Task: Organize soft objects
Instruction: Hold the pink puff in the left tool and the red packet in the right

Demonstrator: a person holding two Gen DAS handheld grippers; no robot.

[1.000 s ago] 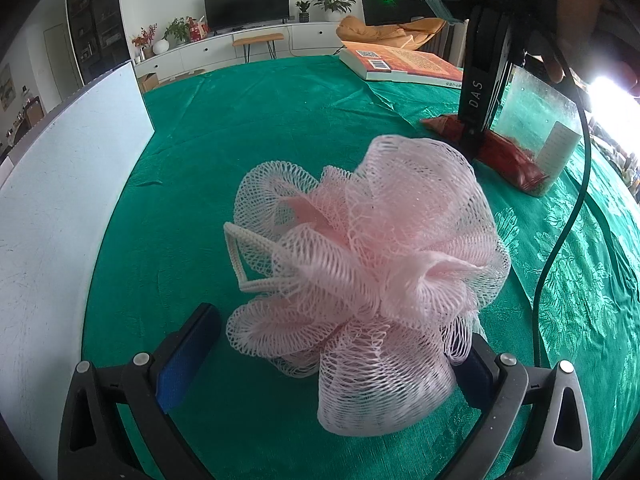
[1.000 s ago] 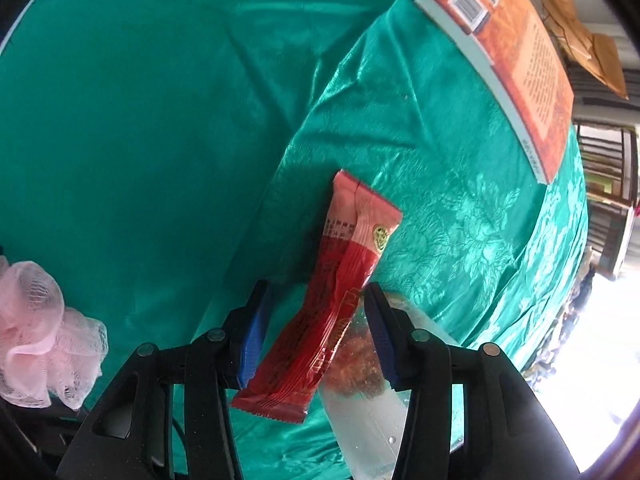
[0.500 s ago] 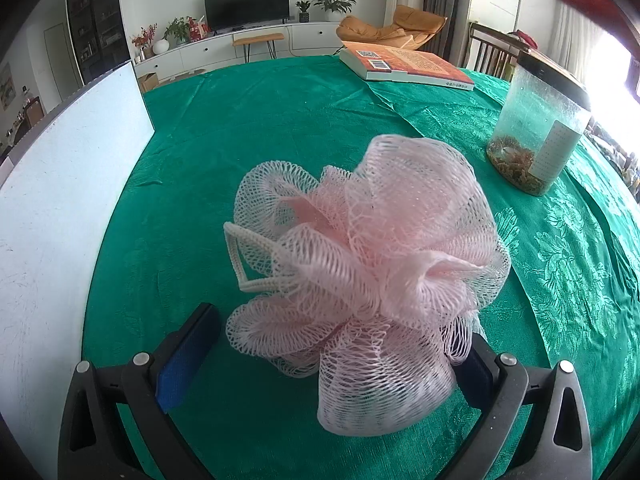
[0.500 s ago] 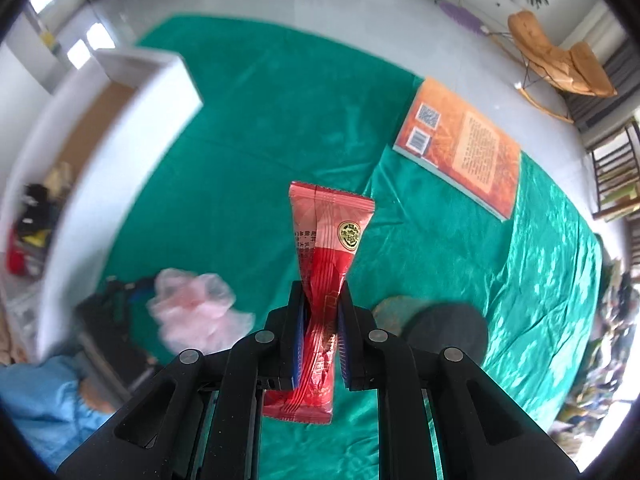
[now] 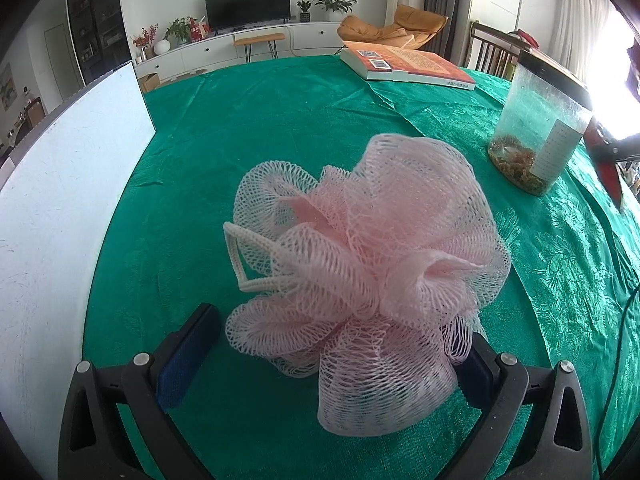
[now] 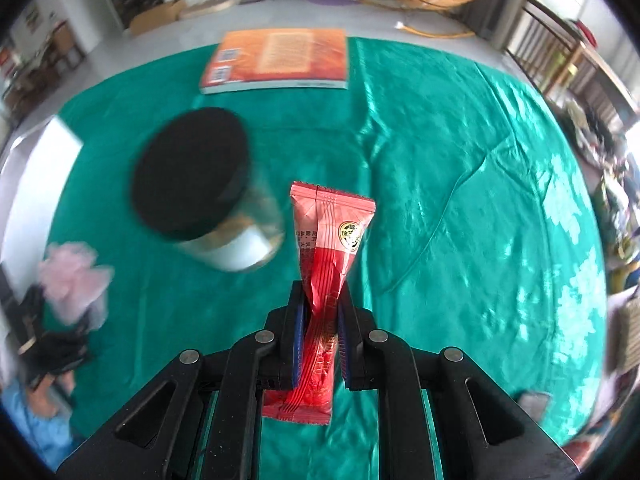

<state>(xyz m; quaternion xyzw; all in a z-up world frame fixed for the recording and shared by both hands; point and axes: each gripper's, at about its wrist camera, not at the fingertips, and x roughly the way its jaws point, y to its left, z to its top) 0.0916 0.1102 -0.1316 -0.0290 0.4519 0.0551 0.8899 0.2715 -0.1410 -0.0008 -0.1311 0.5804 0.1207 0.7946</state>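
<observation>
Round desk (image 5: 280,128) w/ green cloth, living rm behind. Left tool (image 5: 324,364) apart around pink loofah (image 5: 368,264); right tool (image 6: 320,320) clamped on red packet (image 6: 326,264).

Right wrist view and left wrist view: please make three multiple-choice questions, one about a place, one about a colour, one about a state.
1. Where is the book?
A. Flat on the green cloth
B. Inside the jar
C. On the floor

2. What colour is the jar lid?
A. White
B. Black
C. Red

3. What is the right claw doing?
A. Standing open and empty
B. Shut on the red packet
C. Shut on the pink mesh sponge

Answers: 1 A, it lies on the cloth. 2 B, the lid is dark. 3 B, both pads pinch the packet.
</observation>
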